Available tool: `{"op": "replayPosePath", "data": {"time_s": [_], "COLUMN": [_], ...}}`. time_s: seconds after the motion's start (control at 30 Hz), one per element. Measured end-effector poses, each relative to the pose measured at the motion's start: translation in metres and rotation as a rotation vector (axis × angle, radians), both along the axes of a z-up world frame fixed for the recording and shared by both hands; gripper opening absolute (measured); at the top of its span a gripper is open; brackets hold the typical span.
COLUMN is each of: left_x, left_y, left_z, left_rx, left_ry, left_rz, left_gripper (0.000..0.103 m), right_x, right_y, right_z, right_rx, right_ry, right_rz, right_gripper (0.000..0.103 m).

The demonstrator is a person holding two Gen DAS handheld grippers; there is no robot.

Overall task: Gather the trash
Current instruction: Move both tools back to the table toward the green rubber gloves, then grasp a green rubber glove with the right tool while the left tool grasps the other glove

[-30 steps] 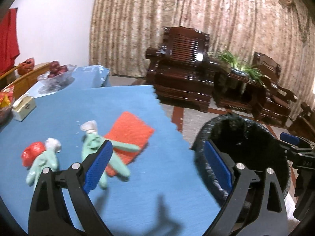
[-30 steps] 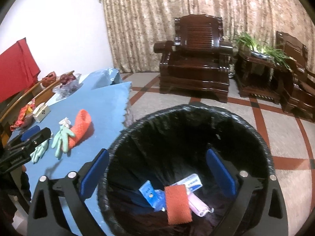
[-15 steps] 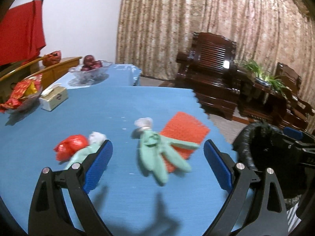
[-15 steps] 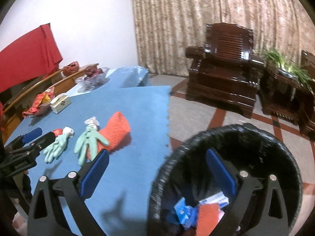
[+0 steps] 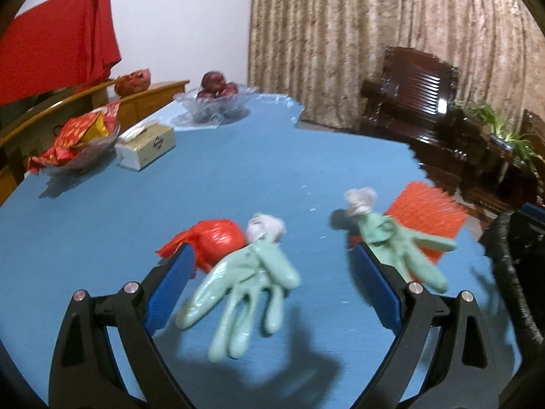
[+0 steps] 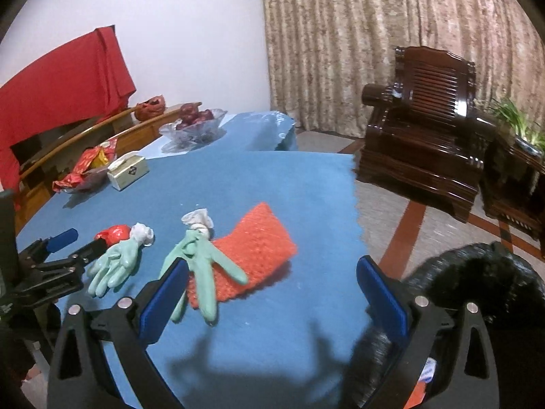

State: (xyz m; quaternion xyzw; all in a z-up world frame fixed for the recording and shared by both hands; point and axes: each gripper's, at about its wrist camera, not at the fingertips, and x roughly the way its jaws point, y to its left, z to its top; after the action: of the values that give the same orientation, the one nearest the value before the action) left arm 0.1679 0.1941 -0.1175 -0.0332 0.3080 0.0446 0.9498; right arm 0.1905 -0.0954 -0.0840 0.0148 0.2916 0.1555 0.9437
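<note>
Now our left gripper (image 5: 272, 283) hovers agape over the glove (image 5: 245, 283) on the table (image 5: 238, 177), right gripper (image 6: 272, 293) likewise spread, and closing may snag the seemingly touching red wrapper (image 5: 218, 242).

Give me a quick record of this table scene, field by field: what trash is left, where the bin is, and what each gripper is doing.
surface: blue table cover
trash left: two green gloves, orange mesh pad, red crumpled wrapper
bin: black-lined bin off the table's right edge
left gripper: open, empty, over the nearer glove
right gripper: open, empty, between pad and bin
</note>
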Motion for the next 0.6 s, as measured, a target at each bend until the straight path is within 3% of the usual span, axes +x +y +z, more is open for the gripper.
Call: {"op": "replayPosePath", "data": {"time_s": [0.2, 0.4, 0.47, 0.6], "left_x": [0.015, 0.028, 0.03, 0.032], "left_y": [0.014, 0.017, 0.017, 0.014], "left_z": [-0.024, -0.04, -0.043, -0.046], "left_rx": [-0.019, -0.048, -0.059, -0.068], "left_ry": [0.069, 0.122, 0.139, 0.151], "left_rz": [0.018, 0.008, -0.007, -0.032], "left_gripper": [0.09, 0.076, 0.062, 0.049], "right_x": [0.015, 0.03, 0.035, 0.045], "right_y": [0.025, 0.047, 0.055, 0.068], "right_z": [-0.007, -0.018, -0.021, -0.028], "right_rx": [-0.009, -0.012, -0.013, -0.003], "right_ry": [0.008, 0.033, 0.043, 0.07], "right_rz": [0.05, 0.098, 0.116, 0.14], "right_gripper": [0.087, 0.08, 0.078, 0.078]}}
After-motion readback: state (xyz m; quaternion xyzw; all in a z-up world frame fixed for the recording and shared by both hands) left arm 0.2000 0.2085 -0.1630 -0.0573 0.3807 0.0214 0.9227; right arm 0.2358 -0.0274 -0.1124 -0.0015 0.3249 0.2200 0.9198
